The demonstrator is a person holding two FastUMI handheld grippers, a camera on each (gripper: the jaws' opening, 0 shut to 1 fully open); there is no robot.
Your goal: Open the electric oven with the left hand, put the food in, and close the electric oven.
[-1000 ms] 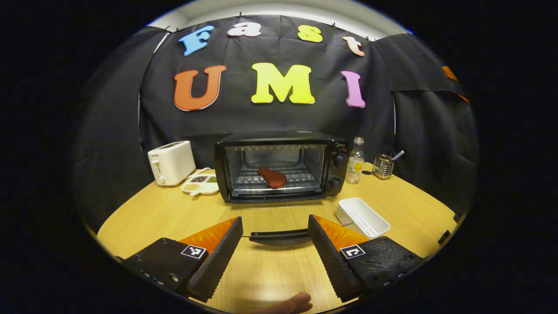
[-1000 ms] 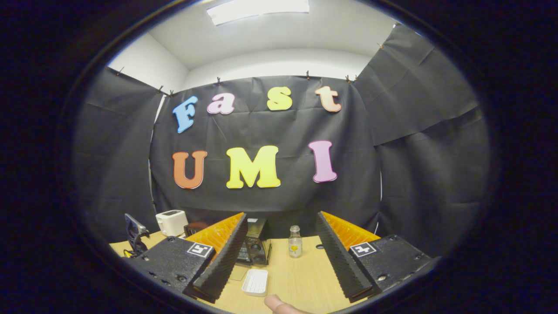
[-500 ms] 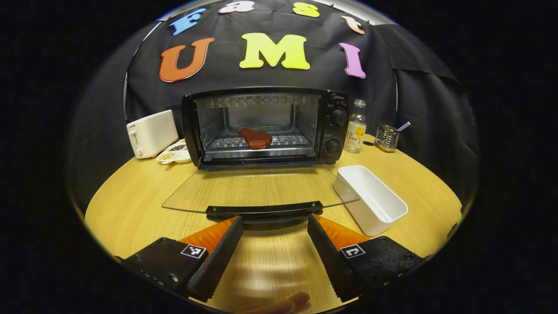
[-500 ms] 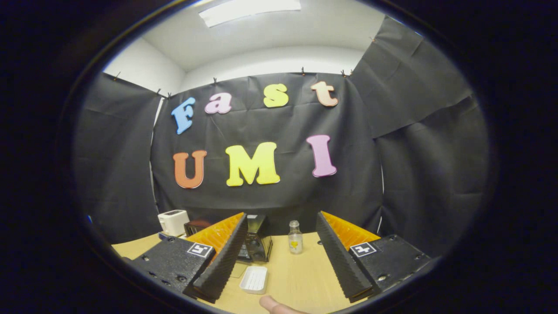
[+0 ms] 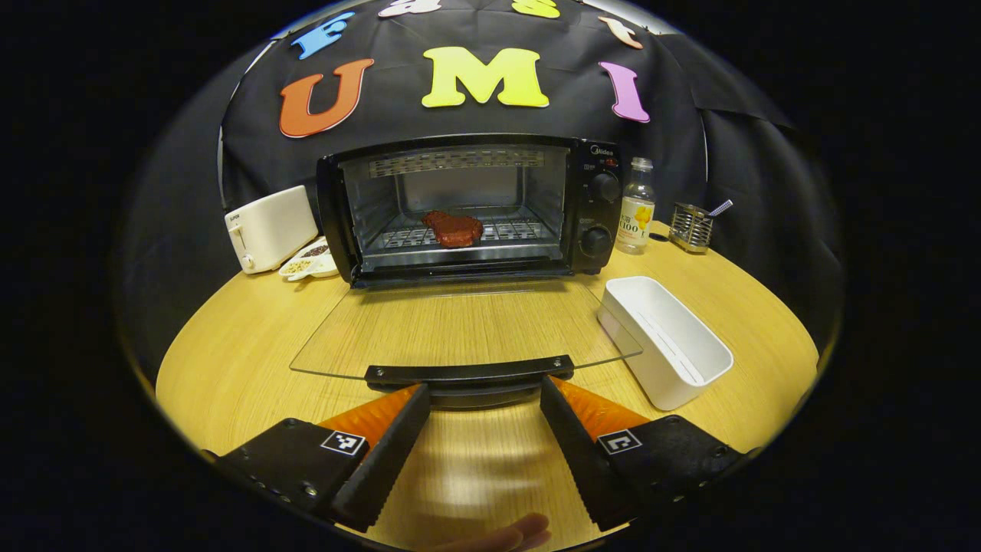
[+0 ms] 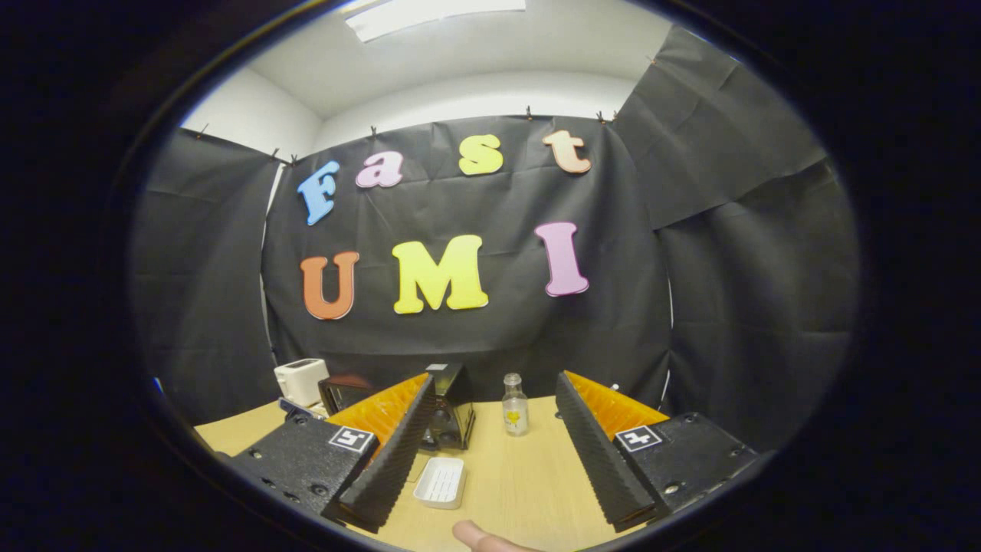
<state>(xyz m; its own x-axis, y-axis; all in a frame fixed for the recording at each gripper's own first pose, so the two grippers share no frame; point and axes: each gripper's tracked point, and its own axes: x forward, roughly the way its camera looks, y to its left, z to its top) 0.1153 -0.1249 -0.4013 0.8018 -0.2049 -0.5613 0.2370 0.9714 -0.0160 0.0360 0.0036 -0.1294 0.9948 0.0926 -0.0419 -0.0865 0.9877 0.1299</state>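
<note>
The black electric oven (image 5: 467, 207) stands at the table's back with its glass door (image 5: 460, 330) folded down flat. A reddish piece of meat (image 5: 454, 228) lies on the wire rack inside. The door's black handle (image 5: 469, 373) runs just past the tips of my left gripper (image 5: 477, 402), which is open and spans it without squeezing. In the right gripper view, my right gripper (image 6: 494, 383) is open and holds nothing, raised above the table, with the oven (image 6: 448, 406) partly behind its left finger.
A white rectangular container (image 5: 667, 341) sits right of the open door. A white toaster (image 5: 268, 228) and a dish of seeds (image 5: 310, 261) stand left of the oven. A small bottle (image 5: 638, 207) and a wire utensil holder (image 5: 691, 226) stand to its right. A fingertip (image 5: 506, 533) shows at the bottom edge.
The left gripper has risen and moved nearer the oven, so the flat door now shows from above with its handle at the fingertips. The right gripper shifted slightly, still open.
</note>
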